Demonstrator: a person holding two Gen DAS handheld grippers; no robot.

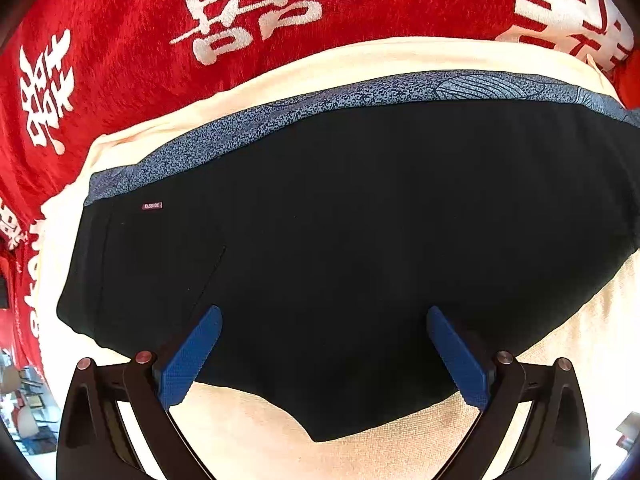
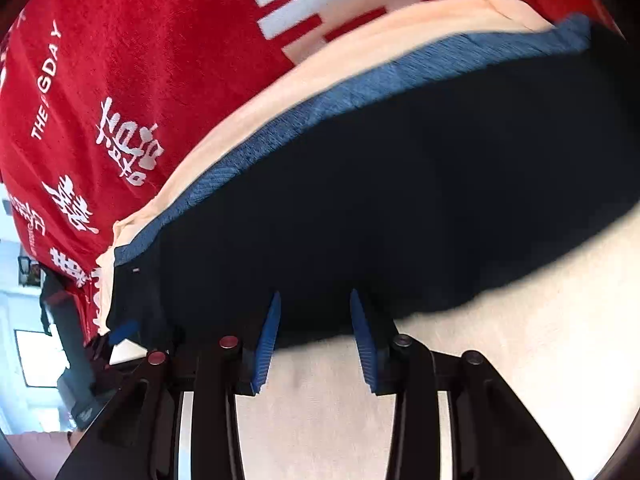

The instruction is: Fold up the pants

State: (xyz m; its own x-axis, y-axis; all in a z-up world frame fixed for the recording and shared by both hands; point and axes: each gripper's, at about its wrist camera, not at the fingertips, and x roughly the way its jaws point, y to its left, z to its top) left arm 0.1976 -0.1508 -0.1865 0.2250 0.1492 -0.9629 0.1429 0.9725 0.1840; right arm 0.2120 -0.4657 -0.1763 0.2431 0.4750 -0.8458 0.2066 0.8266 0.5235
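- Two claws hovering over the black pants [image 1: 360,240], which are lying flat on a cream cloth [image 1: 248,436] covering the surface.
- Left claw [image 1: 324,316] gaping wide, blue pads [image 1: 188,360] over the pants' near edge, gripping nothing.
- Right claw [image 2: 315,300] partly open, narrower gap, tips at the pants' hem, nothing between them.
- Blue patterned waistband [image 1: 320,108] running along the far side, red printed blanket [image 1: 120,48] lying beyond it.

Left hand-held gripper [image 1: 324,316] spread wide — right hand-held gripper [image 2: 315,300] narrower, both unclamped
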